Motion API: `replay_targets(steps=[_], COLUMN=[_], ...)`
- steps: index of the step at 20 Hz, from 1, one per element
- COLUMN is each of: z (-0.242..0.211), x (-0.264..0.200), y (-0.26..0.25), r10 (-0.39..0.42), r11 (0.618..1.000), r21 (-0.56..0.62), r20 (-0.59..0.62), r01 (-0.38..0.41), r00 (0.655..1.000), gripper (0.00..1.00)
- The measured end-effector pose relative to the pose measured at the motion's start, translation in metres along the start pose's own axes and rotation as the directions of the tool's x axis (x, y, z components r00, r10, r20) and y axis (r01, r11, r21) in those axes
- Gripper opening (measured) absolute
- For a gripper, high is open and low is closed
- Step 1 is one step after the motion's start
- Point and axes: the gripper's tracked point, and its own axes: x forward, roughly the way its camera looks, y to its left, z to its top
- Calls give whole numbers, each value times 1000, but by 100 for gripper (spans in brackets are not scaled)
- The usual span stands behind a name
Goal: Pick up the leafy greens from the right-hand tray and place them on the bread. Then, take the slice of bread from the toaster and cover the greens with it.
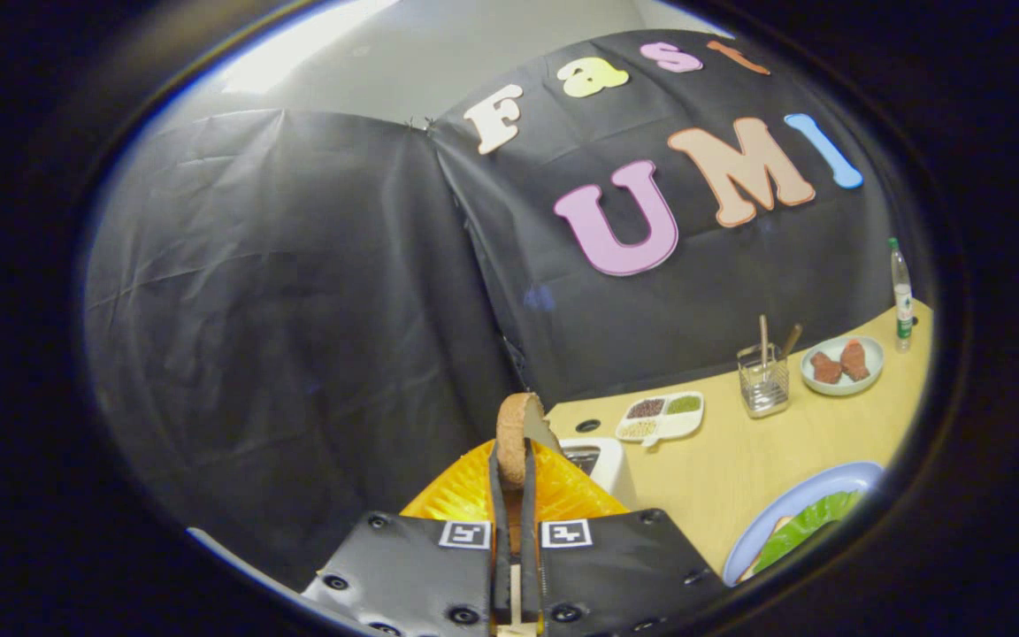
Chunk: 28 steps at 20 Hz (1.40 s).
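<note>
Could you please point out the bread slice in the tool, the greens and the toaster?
Bread slice (517, 435): gripper view, on its crust, above the tool's shut fingers.
Greens (806, 524): gripper view, on the middle of the leaf in the blue plate.
Toaster (602, 460): gripper view, on its white top.

Cloth-walled booth (297, 310) with a food-laid table (739, 460).

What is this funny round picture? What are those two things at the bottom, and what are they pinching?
A small camera rides on a hand-held gripper that a person carries. Its two fingers are squeezing a brown-crusted slice of bread, lifted above the white toaster. On the light wooden table sit a blue plate with green leafy greens, a white three-part dish of seeds, a clear utensil holder, a white plate of meat and a small bottle.
</note>
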Motion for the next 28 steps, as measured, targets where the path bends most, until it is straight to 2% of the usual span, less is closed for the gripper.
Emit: replay_targets(steps=[6,11,20,23,28], z=[33,55,61,45,5], x=[-19,-43,-107,-121,-135], y=[3,-21,-117,-147,-195], r10=[35,9,-140,-191,-255], r11=[995,986,947,918,844], r21=[85,162,314,383,515], r20=[89,151,211,200,136], r01=[-42,-34,69,103,152], r00=[995,988,967,961,957], gripper=[7,7,7,7,7])
